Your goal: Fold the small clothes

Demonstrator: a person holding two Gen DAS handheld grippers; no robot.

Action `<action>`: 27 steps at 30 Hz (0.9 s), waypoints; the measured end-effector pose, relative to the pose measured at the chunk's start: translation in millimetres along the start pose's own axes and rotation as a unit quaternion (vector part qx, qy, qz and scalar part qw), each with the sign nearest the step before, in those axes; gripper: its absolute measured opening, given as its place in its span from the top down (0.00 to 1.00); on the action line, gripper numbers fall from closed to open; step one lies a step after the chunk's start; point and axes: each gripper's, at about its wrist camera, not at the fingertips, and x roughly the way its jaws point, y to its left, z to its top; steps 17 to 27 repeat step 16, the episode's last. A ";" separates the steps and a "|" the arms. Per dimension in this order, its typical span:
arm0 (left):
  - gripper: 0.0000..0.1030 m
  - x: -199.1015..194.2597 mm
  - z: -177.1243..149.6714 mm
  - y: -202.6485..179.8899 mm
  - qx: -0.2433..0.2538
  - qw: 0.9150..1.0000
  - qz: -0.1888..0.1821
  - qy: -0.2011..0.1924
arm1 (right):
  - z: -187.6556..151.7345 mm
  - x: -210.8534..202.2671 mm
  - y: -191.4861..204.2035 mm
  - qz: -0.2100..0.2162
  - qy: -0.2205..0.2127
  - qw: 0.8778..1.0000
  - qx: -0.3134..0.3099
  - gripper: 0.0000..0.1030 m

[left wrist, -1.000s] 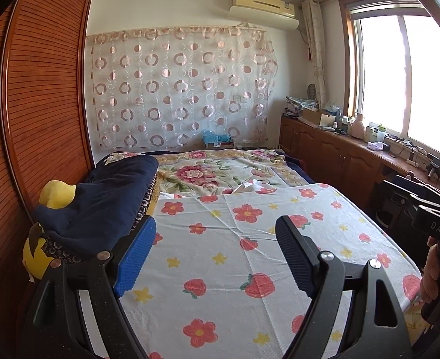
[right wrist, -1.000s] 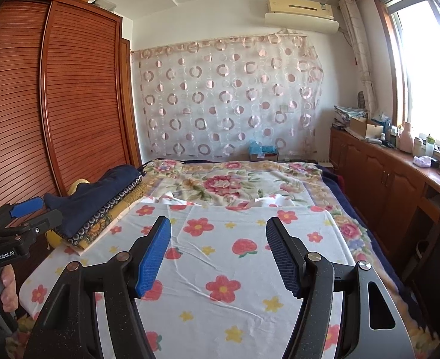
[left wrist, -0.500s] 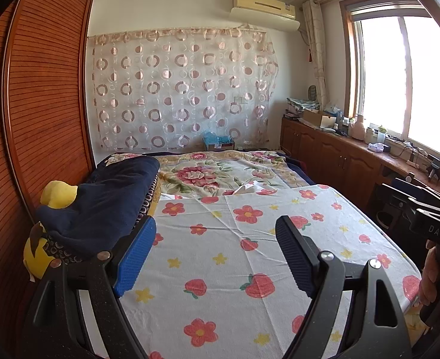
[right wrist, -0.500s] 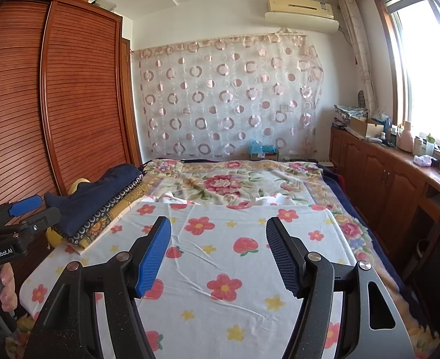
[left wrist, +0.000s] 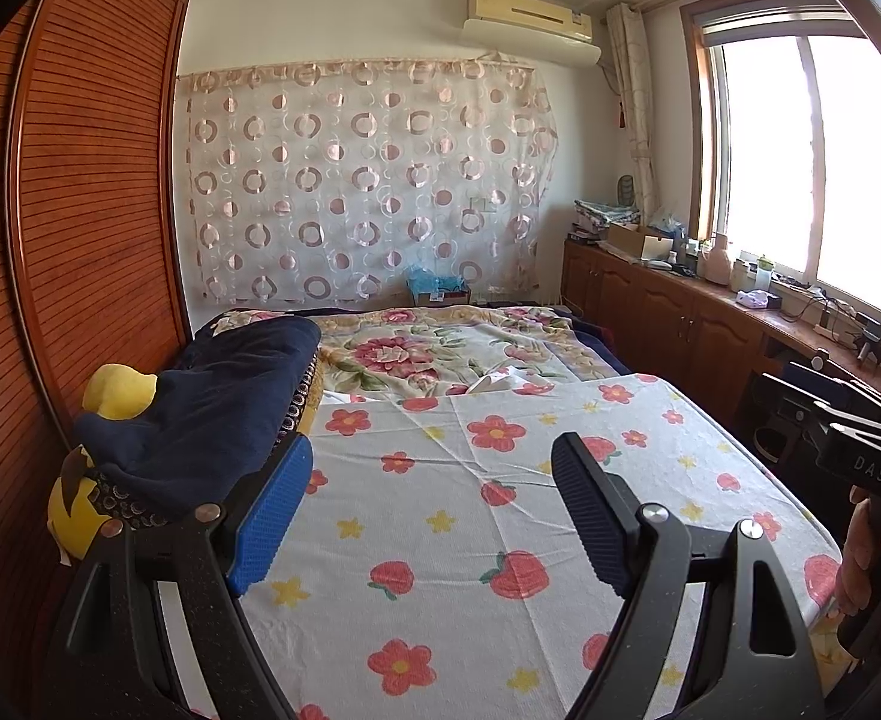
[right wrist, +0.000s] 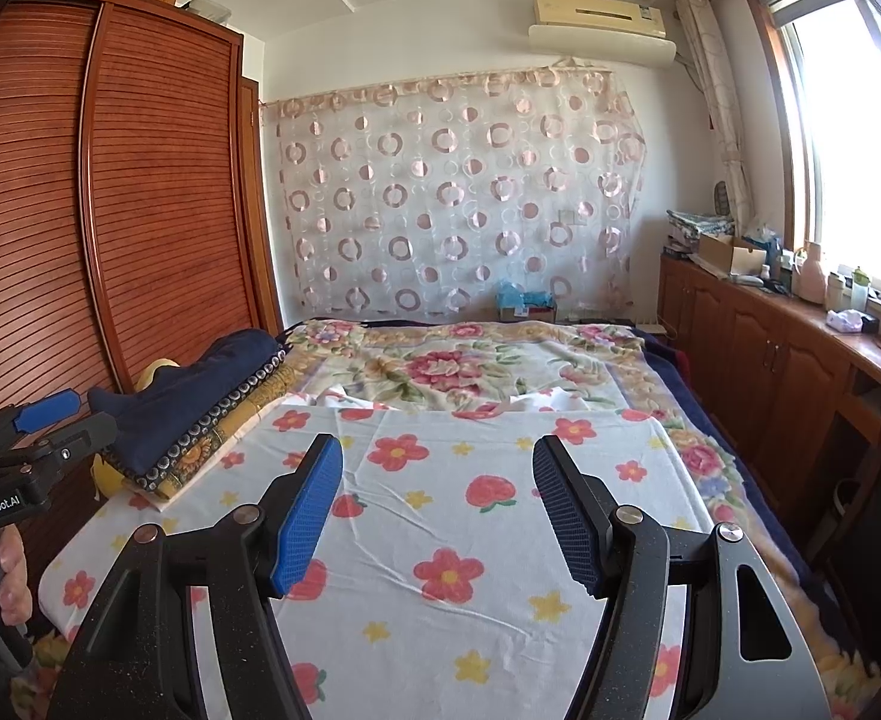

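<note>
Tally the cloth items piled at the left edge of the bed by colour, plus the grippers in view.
Navy blue garment: 1
Dark cloth with ring pattern: 1
Yellow sunflower-print cloth: 1
Yellow plush item: 1, partly hidden
Open grippers, left gripper and right gripper: 2
Total: 6

Both tools are matte black, speckled frames with silver round screws at the finger pivots. The left gripper [left wrist: 425,516] has one bright blue ribbed pad and one dark pad; the right gripper [right wrist: 437,516] likewise. White lettering marks their bodies: "GenRobot.AI" and "DAS".
</note>
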 end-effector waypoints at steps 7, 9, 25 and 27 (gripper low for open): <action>0.20 0.5 -1.5 0.3 0.000 1.000 0.001 -0.002 | 0.0 -0.4 -1.2 0.001 -0.001 1.000 -0.001 0.34; 0.20 -1.1 1.1 0.1 0.001 1.000 0.001 -0.002 | 0.4 -0.5 -1.7 0.002 -0.001 1.000 -0.001 0.34; 0.20 -0.8 0.3 0.4 -0.001 1.000 0.001 -0.002 | 1.5 -0.9 -5.2 0.003 -0.001 1.000 -0.001 0.34; 0.20 -0.8 0.3 0.4 -0.001 1.000 0.001 -0.002 | 1.5 -0.9 -5.2 0.003 -0.001 1.000 -0.001 0.34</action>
